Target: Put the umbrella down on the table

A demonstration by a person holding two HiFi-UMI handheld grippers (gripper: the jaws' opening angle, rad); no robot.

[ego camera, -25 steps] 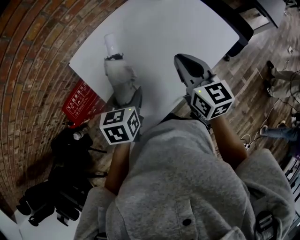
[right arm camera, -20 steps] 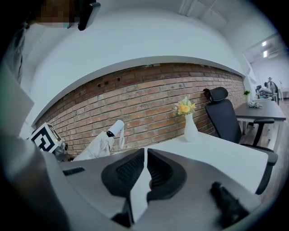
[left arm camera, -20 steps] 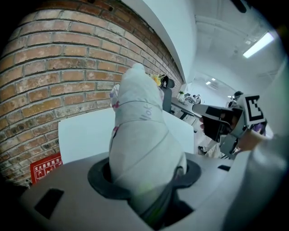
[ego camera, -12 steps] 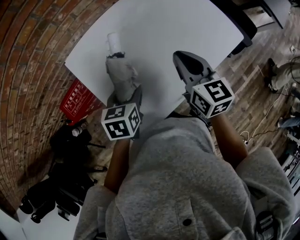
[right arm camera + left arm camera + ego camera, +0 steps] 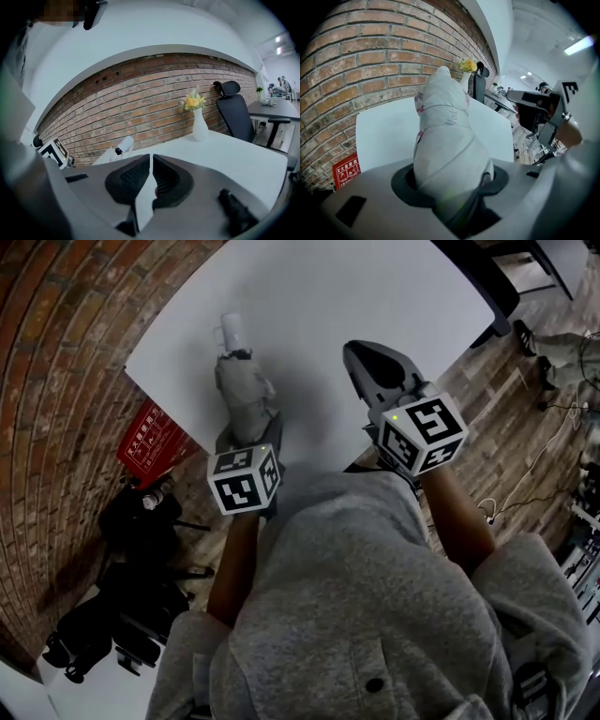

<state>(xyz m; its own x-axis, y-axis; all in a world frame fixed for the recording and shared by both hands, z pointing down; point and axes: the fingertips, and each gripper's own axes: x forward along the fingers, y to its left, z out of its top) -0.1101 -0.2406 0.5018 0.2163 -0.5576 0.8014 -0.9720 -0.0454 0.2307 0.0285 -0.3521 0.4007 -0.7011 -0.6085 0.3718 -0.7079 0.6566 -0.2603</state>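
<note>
**Umbrella in my left gripper, over the table**

My left gripper (image 5: pixel 450 185) has its two fingers pinched on the folded grey umbrella (image 5: pixel 445 136), near one end of it. The umbrella points away from me, with its white handle (image 5: pixel 231 331) at the far end. It is over the left part of the white table (image 5: pixel 375 287); I cannot tell if it touches the top. My right gripper (image 5: pixel 151 176) is empty, fingers pressed together, above the table's near edge.
</note>
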